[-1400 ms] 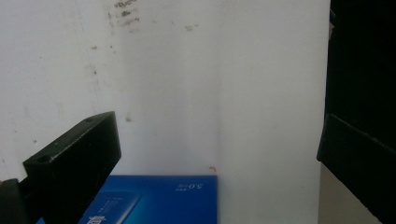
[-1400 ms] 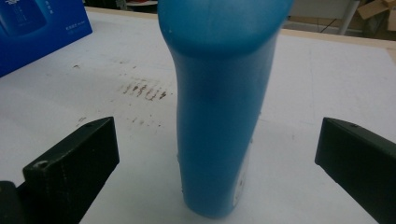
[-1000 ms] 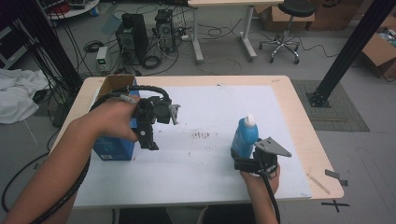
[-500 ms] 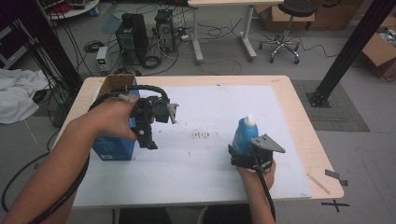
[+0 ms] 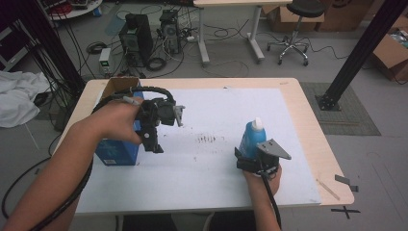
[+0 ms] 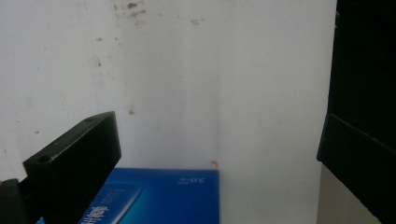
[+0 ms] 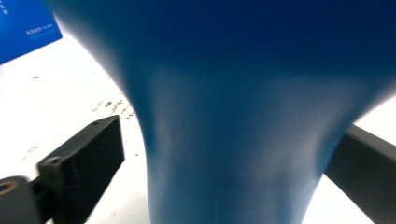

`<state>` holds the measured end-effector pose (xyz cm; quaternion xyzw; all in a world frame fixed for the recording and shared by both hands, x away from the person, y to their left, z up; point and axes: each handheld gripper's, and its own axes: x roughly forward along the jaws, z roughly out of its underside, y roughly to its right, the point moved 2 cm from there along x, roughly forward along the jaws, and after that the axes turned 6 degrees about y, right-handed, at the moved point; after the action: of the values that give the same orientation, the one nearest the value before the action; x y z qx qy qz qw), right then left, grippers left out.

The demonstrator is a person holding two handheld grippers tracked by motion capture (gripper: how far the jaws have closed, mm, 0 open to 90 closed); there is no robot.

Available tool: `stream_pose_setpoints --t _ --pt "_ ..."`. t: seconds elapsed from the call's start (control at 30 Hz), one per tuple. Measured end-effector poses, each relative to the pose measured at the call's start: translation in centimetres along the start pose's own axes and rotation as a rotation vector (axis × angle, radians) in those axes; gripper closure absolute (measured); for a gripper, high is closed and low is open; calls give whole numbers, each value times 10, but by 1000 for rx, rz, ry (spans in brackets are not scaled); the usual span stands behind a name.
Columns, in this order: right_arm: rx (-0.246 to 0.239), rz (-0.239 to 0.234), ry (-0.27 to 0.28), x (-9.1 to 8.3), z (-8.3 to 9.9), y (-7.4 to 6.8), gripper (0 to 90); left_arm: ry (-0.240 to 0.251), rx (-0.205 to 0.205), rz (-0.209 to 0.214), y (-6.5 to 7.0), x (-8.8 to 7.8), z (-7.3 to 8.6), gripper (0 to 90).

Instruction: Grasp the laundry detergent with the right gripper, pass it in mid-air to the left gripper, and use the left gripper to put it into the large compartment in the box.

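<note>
Standing between right tool's (image 5: pixel 250 156) jaws: bottle (image 5: pixel 251 137)

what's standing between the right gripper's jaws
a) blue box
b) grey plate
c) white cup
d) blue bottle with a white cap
d: the blue bottle stands upright on the white sheet with the right gripper around its lower part; in the right gripper view its body sits between the two jaws, which have just been closing, with a gap left beside one of them.
</note>
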<state>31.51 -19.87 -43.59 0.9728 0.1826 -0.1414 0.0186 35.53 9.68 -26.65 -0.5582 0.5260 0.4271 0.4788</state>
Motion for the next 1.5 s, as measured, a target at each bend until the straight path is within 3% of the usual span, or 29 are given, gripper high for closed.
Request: stream_pose_setpoints --t 0.43,1.5 --pt "8 -9 22 2 4 0 142 -7 -5 8 -1 5 2 1" --pt "19 -22 35 3 7 -1 257 -22 -7 10 -2 9 1 1"
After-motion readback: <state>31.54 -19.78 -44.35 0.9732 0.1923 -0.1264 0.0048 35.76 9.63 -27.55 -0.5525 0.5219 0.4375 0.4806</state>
